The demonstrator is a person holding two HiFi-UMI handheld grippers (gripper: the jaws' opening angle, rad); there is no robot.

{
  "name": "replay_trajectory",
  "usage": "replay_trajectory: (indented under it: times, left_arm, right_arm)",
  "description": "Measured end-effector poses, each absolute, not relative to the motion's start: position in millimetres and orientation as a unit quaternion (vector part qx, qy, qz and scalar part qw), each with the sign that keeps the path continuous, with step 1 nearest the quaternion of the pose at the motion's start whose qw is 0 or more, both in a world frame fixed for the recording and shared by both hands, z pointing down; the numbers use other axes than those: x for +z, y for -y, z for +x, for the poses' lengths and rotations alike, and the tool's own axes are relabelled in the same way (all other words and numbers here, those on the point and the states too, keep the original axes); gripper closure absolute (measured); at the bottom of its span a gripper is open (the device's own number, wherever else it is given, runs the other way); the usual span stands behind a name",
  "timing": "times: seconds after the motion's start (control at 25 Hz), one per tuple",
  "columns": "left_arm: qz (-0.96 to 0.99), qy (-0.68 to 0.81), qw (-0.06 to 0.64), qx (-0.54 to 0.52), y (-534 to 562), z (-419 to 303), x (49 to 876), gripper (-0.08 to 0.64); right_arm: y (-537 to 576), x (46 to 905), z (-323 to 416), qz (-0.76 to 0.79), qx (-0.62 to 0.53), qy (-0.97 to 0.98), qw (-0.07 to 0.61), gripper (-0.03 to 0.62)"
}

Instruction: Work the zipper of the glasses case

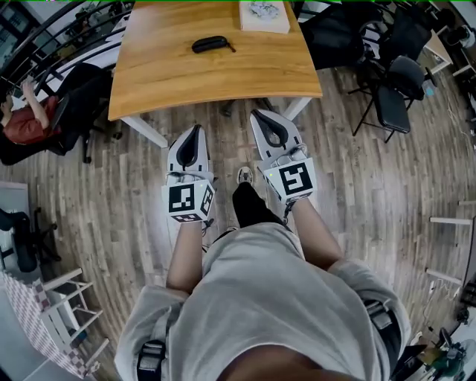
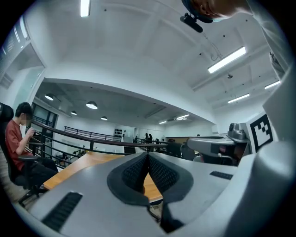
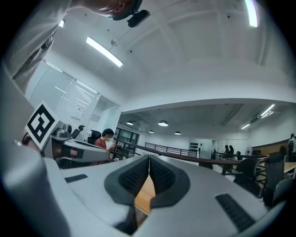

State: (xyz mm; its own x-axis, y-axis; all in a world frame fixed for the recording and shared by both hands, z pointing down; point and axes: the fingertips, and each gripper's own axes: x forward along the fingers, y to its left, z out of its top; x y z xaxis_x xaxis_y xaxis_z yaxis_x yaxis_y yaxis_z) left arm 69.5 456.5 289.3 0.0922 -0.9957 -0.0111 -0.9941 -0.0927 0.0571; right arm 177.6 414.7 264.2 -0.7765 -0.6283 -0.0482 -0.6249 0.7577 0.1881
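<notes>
Glasses case (image 1: 211, 45) lies alone on the wooden table (image 1: 163, 74); neither tool is on it.
Left gripper (image 1: 195, 129) and right gripper (image 1: 259, 114) are held well short of the case, by the table's near edge, jaws pressed together with nothing between them.

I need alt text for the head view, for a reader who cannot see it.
A person standing before a wooden table holds the left claw and the right claw over the floor, both shut and empty. A black glasses case lies untouched on the table, near a white box at its far edge.
</notes>
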Motion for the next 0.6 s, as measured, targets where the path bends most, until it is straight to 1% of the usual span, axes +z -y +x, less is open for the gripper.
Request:
replay_trajectory:
  times: [0.12, 0.28, 0.44, 0.6]
  left_arm:
    - [0.737, 0.676, 0.012, -0.018, -398.2, 49.2, 286.6, 0.537]
    - [0.731, 0.682, 0.022, -0.002, -313.6, 30.6, 299.6, 0.537]
    - [0.722, 0.690, 0.047, 0.031, -253.5, 14.7, 326.7, 0.537]
    - [0.709, 0.700, 0.082, 0.040, -216.4, 0.0, 355.1, 0.537]
  right_arm:
    - [-356.2, 264.4, 158.8, 0.331, -0.089, 0.939, 0.007, 0.566]
    - [-273.1, 275.7, 137.2, 0.311, -0.088, 0.946, 0.024, 0.566]
    - [-211.1, 302.2, 115.8, 0.279, -0.067, 0.956, 0.066, 0.566]
    - [-169.0, 336.4, 99.4, 0.255, -0.052, 0.960, 0.105, 0.566]
